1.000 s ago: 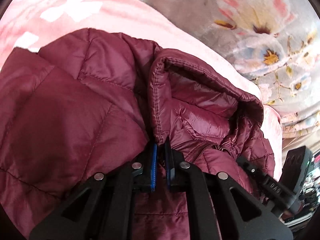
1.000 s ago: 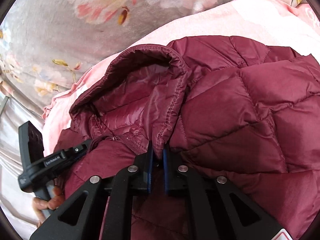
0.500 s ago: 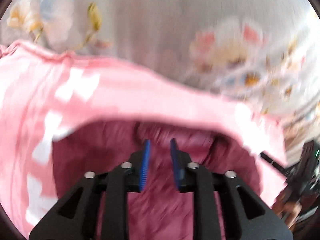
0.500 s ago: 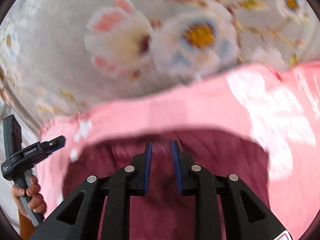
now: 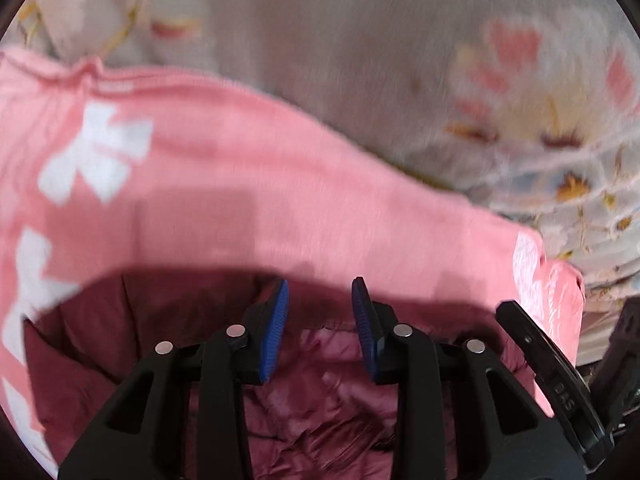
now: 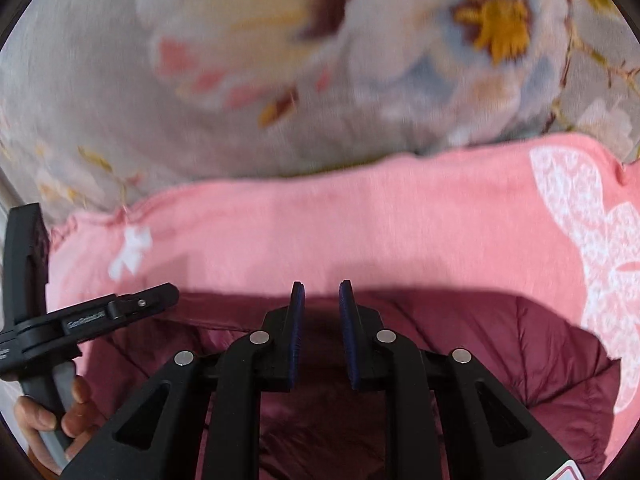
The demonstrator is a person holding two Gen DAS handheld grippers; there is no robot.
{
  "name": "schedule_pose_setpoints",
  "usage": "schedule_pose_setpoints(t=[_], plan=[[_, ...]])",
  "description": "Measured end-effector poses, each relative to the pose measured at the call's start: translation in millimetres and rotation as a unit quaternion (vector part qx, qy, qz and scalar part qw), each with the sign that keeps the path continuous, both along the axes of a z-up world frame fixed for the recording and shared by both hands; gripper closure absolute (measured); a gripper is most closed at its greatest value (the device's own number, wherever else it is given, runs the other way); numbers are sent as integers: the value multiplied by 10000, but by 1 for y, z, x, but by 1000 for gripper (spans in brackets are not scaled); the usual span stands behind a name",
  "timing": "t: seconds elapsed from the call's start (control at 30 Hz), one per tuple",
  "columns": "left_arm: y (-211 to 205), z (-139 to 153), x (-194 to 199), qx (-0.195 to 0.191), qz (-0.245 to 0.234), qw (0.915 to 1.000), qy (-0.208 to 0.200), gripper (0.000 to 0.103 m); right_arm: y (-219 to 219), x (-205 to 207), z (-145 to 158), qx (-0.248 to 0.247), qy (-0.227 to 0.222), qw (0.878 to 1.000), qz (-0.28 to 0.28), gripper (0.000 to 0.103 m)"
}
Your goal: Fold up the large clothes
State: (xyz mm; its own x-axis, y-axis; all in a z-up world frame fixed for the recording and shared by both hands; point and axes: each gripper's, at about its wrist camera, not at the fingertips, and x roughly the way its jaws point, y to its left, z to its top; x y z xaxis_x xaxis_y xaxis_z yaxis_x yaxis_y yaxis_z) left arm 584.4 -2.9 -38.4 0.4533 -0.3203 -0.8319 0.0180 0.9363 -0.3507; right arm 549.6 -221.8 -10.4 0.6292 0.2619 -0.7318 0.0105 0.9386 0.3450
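One maroon quilted jacket (image 5: 320, 412) lies low in both views on a pink sheet with white prints (image 5: 240, 184), directly under the tools. The left gripper (image 5: 320, 320) hovers above it with its blue-padded fingers (image 5: 276, 328) spread apart and nothing between them. The right gripper (image 6: 322, 328) hangs over the jacket likewise, fingers parted and empty. Beyond the sheet spreads a grey floral blanket (image 6: 280, 80), blurred. A bare hand (image 6: 52, 412) grips the left tool's handle at the right view's lower left.
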Motion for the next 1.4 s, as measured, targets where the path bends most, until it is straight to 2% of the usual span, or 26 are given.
schedule_pose_setpoints(t=[0.23, 0.4, 0.5, 0.83, 0.93, 1.0, 1.07, 1.1, 1.13, 1.2, 1.23, 1.27, 1.33, 1.4], plan=[[-1, -28, -33, 308, -220, 9993, 9, 73, -4, -12, -32, -204, 292, 9994, 34, 88], [6, -45, -36, 247, -144, 9996, -7, 76, -13, -11, -52, -152, 472, 9987, -68, 99], [9, -47, -37, 235, -120, 9996, -61, 77, -16, -11, -63, -109, 507, 9986, -81, 101], [-2, -52, -44, 764, -177, 9955, -539, 79, -1, -5, -72, -599, 573, 9965, -98, 102], [-5, -54, -42, 869, -180, 9945, -559, 78, -3, -2, -73, -484, 591, 9970, -97, 102], [-5, -52, -43, 901, -161, 9940, -599, 78, -10, -12, -63, -379, 454, 9982, -106, 101], [-5, -44, -49, 992, -146, 9931, -606, 78, -19, -43, -35, -310, 146, 9990, -274, 84], [0, -28, -63, 1016, -170, 9927, -631, 75, -27, -70, -15, -144, -78, 9996, -250, 83], [6, -15, -77, 890, -208, 9935, -685, 69, -36, -92, -2, -30, -210, 9996, -192, 77], [27, 16, -116, 558, -373, 9936, -909, 33, -61, -162, 28, 51, -479, 9987, -185, 61], [43, 34, -146, 475, -417, 9921, -1087, 26, -72, -191, 35, 39, -566, 9981, -226, 48], [62, 48, -177, 428, -409, 9910, -1197, 16, -86, -226, 41, 24, -627, 9976, -285, 40], [101, 62, -231, 268, -401, 9921, -1162, 13, -110, -299, 43, -60, -601, 9973, -415, 33], [137, 63, -277, 213, -290, 9950, -937, 12, -137, -376, 34, -58, -402, 9970, -656, 27]])
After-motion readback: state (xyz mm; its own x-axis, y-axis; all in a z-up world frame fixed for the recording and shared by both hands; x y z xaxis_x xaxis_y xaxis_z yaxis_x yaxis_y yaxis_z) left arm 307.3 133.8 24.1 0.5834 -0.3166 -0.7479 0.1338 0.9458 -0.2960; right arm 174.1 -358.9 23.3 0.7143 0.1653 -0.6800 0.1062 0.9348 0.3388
